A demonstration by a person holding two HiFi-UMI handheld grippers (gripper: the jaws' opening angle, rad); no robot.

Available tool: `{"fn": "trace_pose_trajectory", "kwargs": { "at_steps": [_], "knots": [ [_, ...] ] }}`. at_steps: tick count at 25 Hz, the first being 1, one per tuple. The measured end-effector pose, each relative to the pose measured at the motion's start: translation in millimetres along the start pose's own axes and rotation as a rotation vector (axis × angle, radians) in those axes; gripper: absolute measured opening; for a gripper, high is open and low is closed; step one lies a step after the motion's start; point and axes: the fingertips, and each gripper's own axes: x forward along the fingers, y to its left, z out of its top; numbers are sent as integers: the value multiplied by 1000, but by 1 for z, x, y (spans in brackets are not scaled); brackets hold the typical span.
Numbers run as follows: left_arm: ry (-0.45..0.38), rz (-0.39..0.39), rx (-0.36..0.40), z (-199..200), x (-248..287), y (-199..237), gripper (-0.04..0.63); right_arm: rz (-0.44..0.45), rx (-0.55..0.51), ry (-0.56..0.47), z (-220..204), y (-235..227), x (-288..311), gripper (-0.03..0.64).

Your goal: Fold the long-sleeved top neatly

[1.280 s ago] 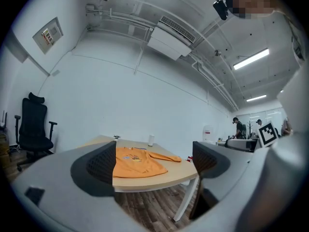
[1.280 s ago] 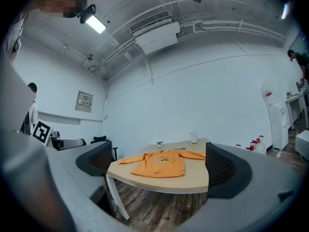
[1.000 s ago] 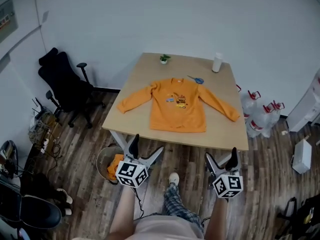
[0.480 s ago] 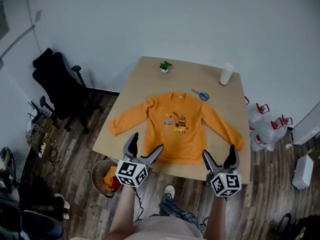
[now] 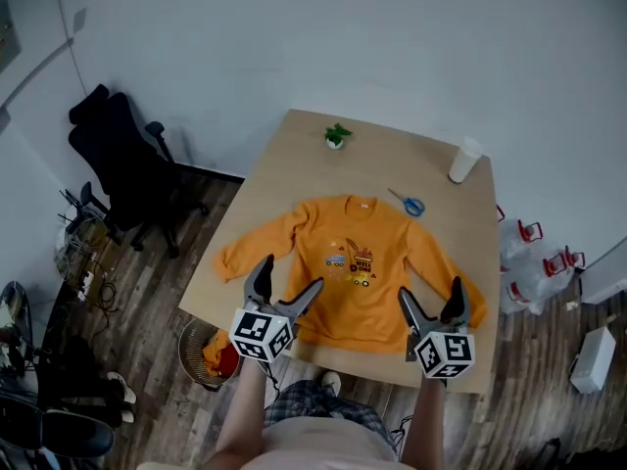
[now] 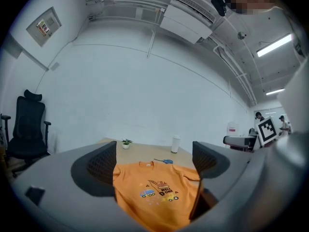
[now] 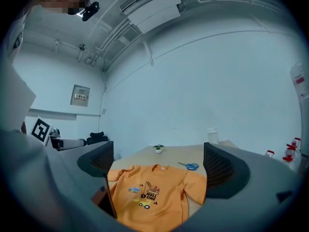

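Note:
An orange long-sleeved top (image 5: 353,262) with a digger print lies flat and face up on the wooden table (image 5: 294,164), sleeves spread out to both sides. My left gripper (image 5: 284,284) hovers open over the top's near left hem. My right gripper (image 5: 431,302) hovers open near the right hem and cuff. Neither holds anything. Between the left jaws the top (image 6: 154,195) shows ahead, and the same top (image 7: 147,192) fills the gap of the right jaws.
Blue scissors (image 5: 411,205), a white cup (image 5: 464,161) and a small potted plant (image 5: 336,136) stand at the table's far side. A black office chair (image 5: 122,169) is at the left, a bin (image 5: 206,352) under the near left corner, water jugs (image 5: 539,262) at the right.
The person has stepped up to the table. Both open grippers now hang over the top's near hem instead of over the floor in front of it.

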Motion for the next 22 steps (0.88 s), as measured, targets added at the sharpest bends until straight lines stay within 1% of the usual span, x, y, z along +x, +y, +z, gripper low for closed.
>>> {"fn": "trace_pose_trajectory", "kwargs": {
  "at_steps": [5,12,17,22],
  "knots": [
    [11,-1,3,6,18,13,476,-14,11,0,6,-6,17,560],
    [20,33,6,10,29,39,476,-2,8,-5,12,-2,40,558],
    [29,105,-7,8,20,68,476,53,15,17,6,18,68,554],
    [25,210,-20,8,-3,108,475,159,-10,24,6,60,106,551]
  ]
}}
